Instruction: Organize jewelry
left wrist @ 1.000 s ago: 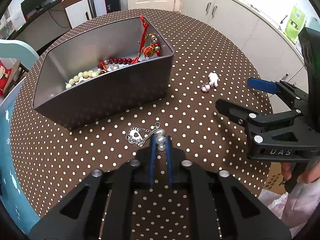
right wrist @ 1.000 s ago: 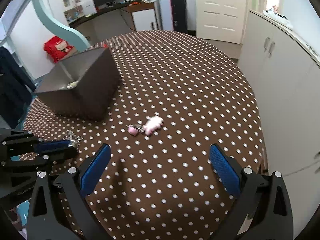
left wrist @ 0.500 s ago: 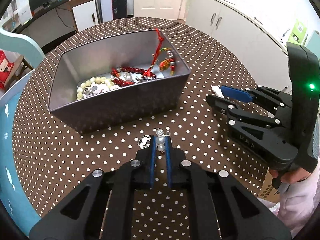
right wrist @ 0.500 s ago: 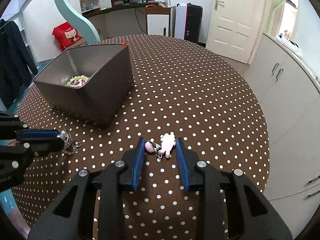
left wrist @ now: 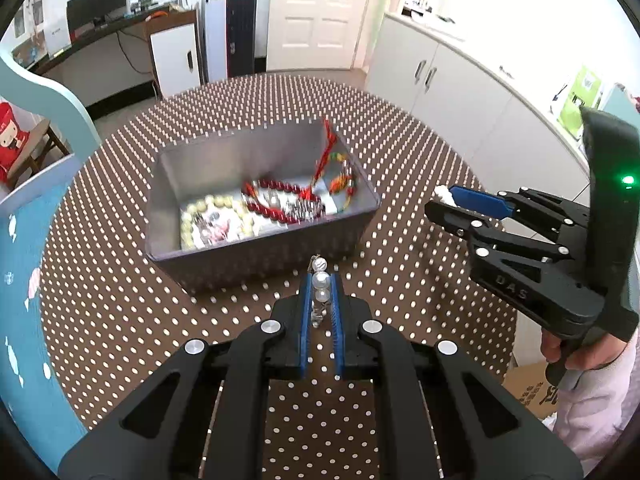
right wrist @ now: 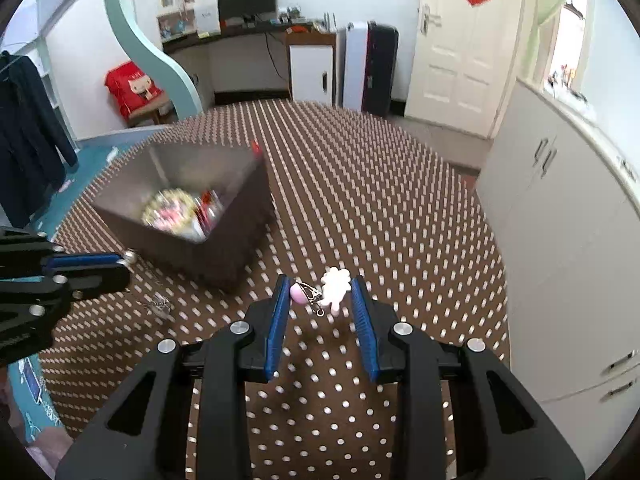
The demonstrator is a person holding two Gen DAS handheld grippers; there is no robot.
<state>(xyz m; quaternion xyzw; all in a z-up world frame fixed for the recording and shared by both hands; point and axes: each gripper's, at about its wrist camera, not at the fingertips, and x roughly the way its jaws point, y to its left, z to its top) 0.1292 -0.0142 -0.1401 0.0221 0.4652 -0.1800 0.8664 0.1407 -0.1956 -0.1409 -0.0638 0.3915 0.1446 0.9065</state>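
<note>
Two hand-held grippers are at work over one round worktop (left wrist: 400, 152) covered in a brown cloth with white dots. The left hand-held gripper (left wrist: 321, 300) has its blue pads drawn close together and clamps a pearl charm (left wrist: 320, 280): three pale round beads can be counted stacked between and just past the fingertips, with a thin chain hanging below them; in the right wrist view a small silver piece of this chain (right wrist: 159, 303) dangles near the cloth, though whether it touches cannot be told. The right hand-held gripper (right wrist: 318, 300) has its pads set at a middling gap, and between them sits one pink charm (right wrist: 320, 290), made of a rosy bead, a small metal clasp and a pale pink figure; the bead lies against the left pad and the figure just beside the right pad, so it appears held, lifted above the cloth. One grey metal box (left wrist: 260, 256) stands on the worktop, just beyond the left hand-held gripper and well to the left of the right one. Inside it, blurred, lie one string of cream beads (left wrist: 192, 220), one string of dark red beads (left wrist: 272, 200) and one red cord with coloured ornaments (left wrist: 328, 160) leaning on the right-hand corner; the other small pieces are too smeared to count.
</note>
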